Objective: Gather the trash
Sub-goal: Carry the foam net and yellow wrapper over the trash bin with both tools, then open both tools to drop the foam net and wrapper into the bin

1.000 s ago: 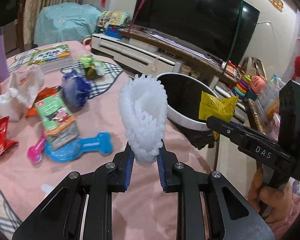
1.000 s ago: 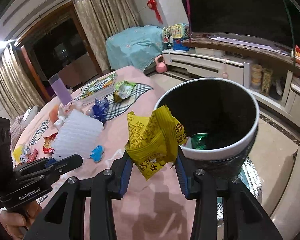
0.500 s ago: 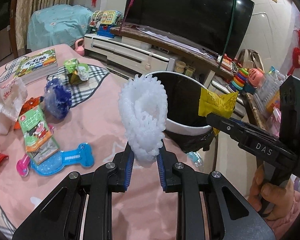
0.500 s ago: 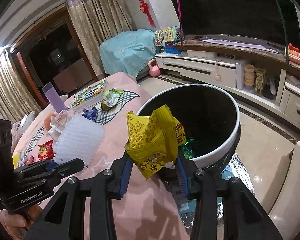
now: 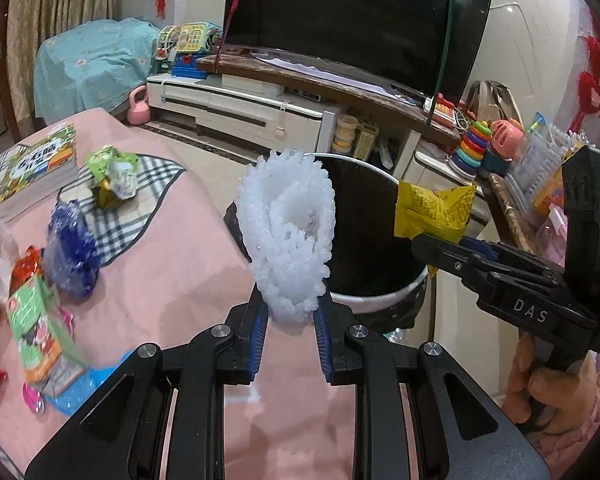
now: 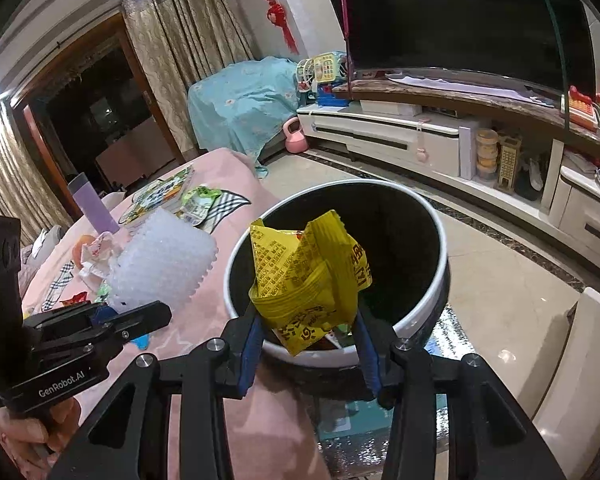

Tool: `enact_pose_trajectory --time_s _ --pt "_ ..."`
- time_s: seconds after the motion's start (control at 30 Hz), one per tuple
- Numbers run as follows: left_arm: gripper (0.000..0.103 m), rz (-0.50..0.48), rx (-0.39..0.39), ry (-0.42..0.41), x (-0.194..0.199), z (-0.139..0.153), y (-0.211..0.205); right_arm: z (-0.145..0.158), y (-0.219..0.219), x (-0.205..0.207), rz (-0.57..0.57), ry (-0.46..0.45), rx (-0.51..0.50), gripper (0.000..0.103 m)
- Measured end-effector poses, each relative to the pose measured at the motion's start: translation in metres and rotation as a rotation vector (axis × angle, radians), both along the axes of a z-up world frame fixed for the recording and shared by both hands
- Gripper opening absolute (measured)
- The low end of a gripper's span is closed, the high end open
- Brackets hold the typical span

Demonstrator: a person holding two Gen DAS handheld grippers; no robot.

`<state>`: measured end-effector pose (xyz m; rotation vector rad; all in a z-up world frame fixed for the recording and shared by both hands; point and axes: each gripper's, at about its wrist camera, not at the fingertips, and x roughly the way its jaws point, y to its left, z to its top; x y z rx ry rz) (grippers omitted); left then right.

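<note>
My left gripper (image 5: 290,312) is shut on a white foam fruit net (image 5: 288,232), held upright over the pink tablecloth just short of the round black bin with a white rim (image 5: 380,304). In the right wrist view my right gripper (image 6: 306,320) holds a crumpled yellow wrapper (image 6: 300,276) over the bin's near rim (image 6: 440,280). Its jaws are opening, and both pads still touch the wrapper. Something green lies deep in the bin. The left gripper (image 6: 156,312) with the foam net (image 6: 164,260) shows to the left of the bin.
On the pink table (image 5: 180,280) lie a blue crumpled wrapper (image 5: 72,252), a green packet (image 5: 112,176), a book (image 5: 36,168) and a green carton (image 5: 36,332). A TV stand (image 5: 240,108) and a toy shelf stand beyond the bin. A hand (image 5: 548,392) grips the right tool.
Both grippers have moved toward the bin with their loads. The yellow wrapper now hangs over the bin's opening, and the bin looms larger in both views.
</note>
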<state>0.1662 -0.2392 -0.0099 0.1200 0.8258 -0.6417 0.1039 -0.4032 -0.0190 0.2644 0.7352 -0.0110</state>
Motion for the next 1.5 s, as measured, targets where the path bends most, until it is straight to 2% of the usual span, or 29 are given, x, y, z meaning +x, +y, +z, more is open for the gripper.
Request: enact_pose_trajectory --time_s 0.23,0.57,1.1,1.2,1.27,1.37,1.5 --pt "0.02 -0.016 0.006 0.031 0.017 -0.002 -0.016 0.001 -0.013 0.011 -0.001 0.014 -0.013 0.044" --pt "0.021 -0.034 0.046 0.011 0.029 0.001 -0.039 -0.002 -0.023 0.03 0.01 0.049 -0.02 0.044" --pt "0.023 -0.051 0.087 0.034 0.042 -0.008 -0.06 -0.007 -0.032 0.049 0.021 0.092 -0.045 0.045" --pt "0.037 -0.056 0.101 0.03 0.044 -0.009 -0.063 -0.008 -0.034 0.05 0.019 0.102 -0.048 0.046" --pt "0.05 -0.056 0.104 0.022 0.044 -0.009 -0.062 -0.009 -0.036 0.048 0.016 0.106 -0.041 0.052" --pt "0.053 -0.051 0.098 0.018 0.044 -0.008 -0.059 -0.006 -0.038 0.047 0.017 0.101 -0.034 0.059" --pt "0.054 -0.038 0.082 0.019 0.042 -0.007 -0.05 -0.001 -0.036 0.042 0.019 0.094 -0.04 0.059"
